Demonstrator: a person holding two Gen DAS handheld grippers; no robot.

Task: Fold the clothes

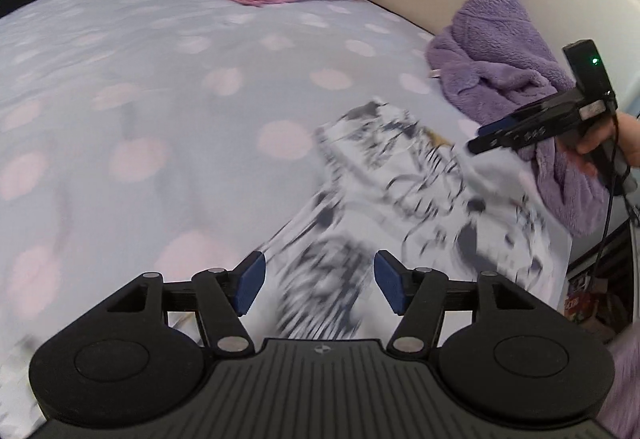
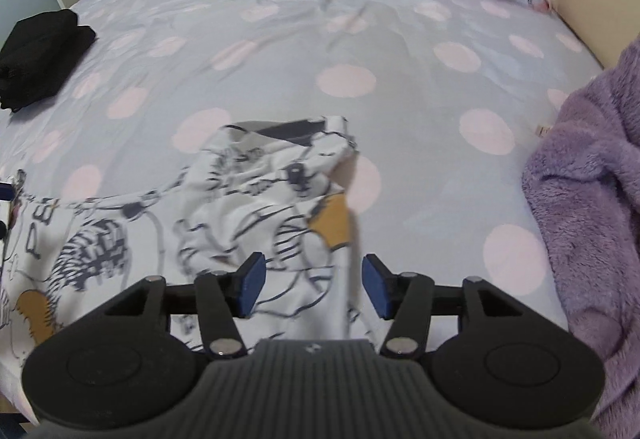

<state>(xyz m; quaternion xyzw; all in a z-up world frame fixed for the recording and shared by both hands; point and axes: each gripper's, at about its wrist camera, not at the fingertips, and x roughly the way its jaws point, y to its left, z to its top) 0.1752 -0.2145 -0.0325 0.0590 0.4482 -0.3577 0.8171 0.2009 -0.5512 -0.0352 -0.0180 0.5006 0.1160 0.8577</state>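
the white printed garment (image 2: 248, 207) lay rumpled on the bed (image 2: 280, 39), near the edge by the purple fleece (image 2: 592, 199). left gripper (image 1: 318, 279) hung over it w/ fingers (image 1: 252, 281) spread wide, nothing pinched; right gripper (image 2: 310, 285) likewise open above the cloth, empty. prob. let go so it could settle flat for a fold. black folded pile (image 2: 40, 55) sat apart, likely done.

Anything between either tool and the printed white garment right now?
Nothing visible. The printed white garment lies on the bedspread directly beneath the open left tool and right tool. The purple fleece sits off to the side.
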